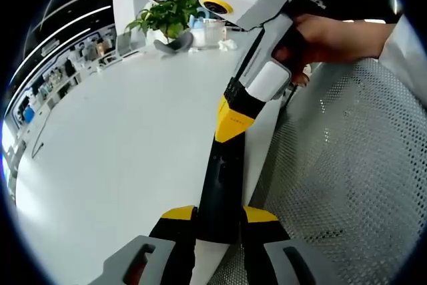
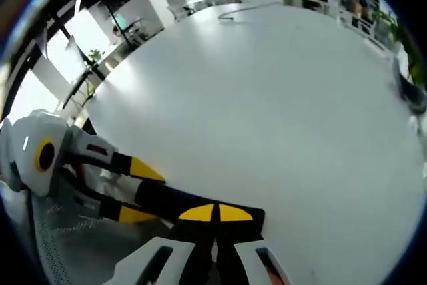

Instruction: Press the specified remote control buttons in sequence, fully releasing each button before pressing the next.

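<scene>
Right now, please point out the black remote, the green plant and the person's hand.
black remote (image 1: pixel 219 191), left gripper view, middle of its body.
green plant (image 1: pixel 167 11), left gripper view, its leaves.
hand (image 1: pixel 327 38), left gripper view, its back.

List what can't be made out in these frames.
- Remote control buttons: in the left gripper view the remote is a dark strip with no labels readable.
- Which button is touched: in the right gripper view the right gripper's shut tips cover that spot.
- Items beside the potted plant: left gripper view, too small and far away.
</scene>
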Available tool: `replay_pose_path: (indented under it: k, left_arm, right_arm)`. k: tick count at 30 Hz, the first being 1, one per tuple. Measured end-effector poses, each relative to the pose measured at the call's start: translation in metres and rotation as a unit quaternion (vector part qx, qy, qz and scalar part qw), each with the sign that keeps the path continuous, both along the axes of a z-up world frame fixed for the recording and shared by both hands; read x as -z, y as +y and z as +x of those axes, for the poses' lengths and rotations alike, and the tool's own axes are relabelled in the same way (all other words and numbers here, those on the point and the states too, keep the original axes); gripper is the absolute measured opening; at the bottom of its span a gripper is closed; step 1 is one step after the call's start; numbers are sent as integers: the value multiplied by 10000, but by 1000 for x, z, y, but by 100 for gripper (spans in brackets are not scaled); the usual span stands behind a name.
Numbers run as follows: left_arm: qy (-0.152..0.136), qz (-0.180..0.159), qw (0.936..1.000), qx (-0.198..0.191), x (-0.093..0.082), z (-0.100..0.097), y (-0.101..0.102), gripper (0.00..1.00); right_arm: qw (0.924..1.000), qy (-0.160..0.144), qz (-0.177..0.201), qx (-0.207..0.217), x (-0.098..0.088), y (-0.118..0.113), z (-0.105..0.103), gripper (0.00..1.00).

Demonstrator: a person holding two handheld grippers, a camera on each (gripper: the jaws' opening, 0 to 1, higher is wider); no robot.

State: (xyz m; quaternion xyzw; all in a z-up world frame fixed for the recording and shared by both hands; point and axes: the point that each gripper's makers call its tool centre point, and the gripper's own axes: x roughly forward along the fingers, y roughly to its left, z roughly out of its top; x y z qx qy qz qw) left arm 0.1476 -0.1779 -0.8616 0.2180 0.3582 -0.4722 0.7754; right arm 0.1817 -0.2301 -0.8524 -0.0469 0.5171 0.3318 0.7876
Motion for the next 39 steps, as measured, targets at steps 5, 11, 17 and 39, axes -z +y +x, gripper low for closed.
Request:
replay_pose_path:
  k: [5, 11, 17, 39]
  left_arm:
    - [-1, -5, 10000, -5, 0, 0, 0, 25]
    - [0, -14, 10000, -5, 0, 0, 0, 25]
    - [-2, -15, 10000, -3, 0, 1, 0, 25]
    - [-3, -26, 10000, -15, 0, 0, 0, 25]
  right_arm:
    - [9997, -176, 51, -174, 1, 0, 0, 0]
    - [9984, -358, -105, -413, 1, 2, -1, 0]
    - [9990, -313, -20, -323, 1, 1, 0, 0]
    - [9988, 321, 373, -37, -7, 5, -11, 0]
